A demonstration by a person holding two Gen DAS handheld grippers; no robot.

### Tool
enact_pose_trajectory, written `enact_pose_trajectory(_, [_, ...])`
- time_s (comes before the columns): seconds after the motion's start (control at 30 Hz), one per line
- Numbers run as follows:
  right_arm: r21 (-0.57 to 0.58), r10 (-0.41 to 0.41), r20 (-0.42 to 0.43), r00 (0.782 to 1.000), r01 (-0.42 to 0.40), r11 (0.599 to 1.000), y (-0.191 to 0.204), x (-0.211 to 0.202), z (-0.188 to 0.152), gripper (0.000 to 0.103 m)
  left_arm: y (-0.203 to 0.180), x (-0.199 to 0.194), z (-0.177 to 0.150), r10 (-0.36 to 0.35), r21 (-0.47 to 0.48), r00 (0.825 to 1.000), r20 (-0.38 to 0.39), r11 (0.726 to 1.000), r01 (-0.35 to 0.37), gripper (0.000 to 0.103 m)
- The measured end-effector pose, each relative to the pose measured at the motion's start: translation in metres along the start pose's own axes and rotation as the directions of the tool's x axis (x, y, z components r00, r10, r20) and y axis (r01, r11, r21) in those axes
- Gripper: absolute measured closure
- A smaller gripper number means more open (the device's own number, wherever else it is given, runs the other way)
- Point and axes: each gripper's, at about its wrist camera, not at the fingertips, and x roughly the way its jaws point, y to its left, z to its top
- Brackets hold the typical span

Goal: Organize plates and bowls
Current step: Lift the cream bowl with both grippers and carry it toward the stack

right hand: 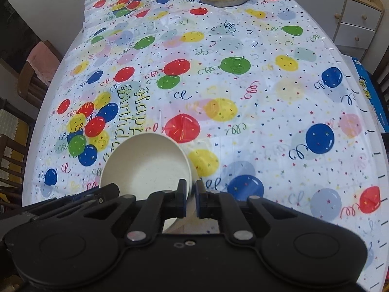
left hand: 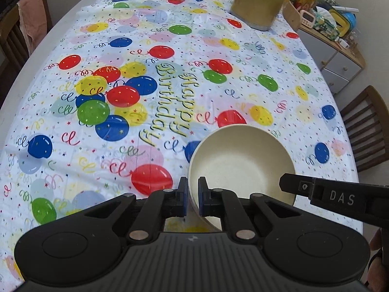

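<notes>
A cream, speckled round bowl (left hand: 240, 163) hangs tilted between both grippers, the left gripper (left hand: 193, 196) and right gripper (right hand: 191, 198) each with jaws pinching opposite rims. Beyond the jaws, the balloon-print table (left hand: 170, 56) shows no plates; organizing looks barely begun.

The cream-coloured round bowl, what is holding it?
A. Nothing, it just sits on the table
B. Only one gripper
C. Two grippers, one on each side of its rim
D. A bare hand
C: the left gripper pinches the cream-coloured round bowl at its rim on one side, and the right gripper pinches the rim on the opposite side, above the balloon-print tablecloth.
</notes>
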Motion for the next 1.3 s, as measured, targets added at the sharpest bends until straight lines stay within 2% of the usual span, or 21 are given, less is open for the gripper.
enact_pose_trajectory(0.27, [0.001,0.002,0.006,1.0,-0.002,1.0,-0.002,-0.039,-0.028,0.097,-0.01,-0.037,-0.028,-0.036,0.025,0.999,-0.016,0.999,0.037,0.095])
enact_pose_trajectory(0.57, [0.022,0.012,0.026,1.0,-0.013,1.0,-0.011,-0.087,-0.074,0.097,-0.028,-0.085,-0.068,-0.055,0.109,0.998,-0.021,0.992,0.057,0.095])
enact_pose_trajectory(0.9, [0.072,-0.005,0.063,0.998,0.0,0.997,-0.024,-0.136,-0.126,0.097,-0.048,-0.126,-0.11,-0.101,0.206,0.994,-0.032,0.973,0.105,0.095])
enact_pose_trajectory(1.3, [0.16,-0.033,0.088,0.996,0.019,0.987,-0.044,-0.174,-0.191,0.097,-0.065,-0.15,-0.162,-0.15,0.286,0.986,-0.073,0.944,0.164,0.095])
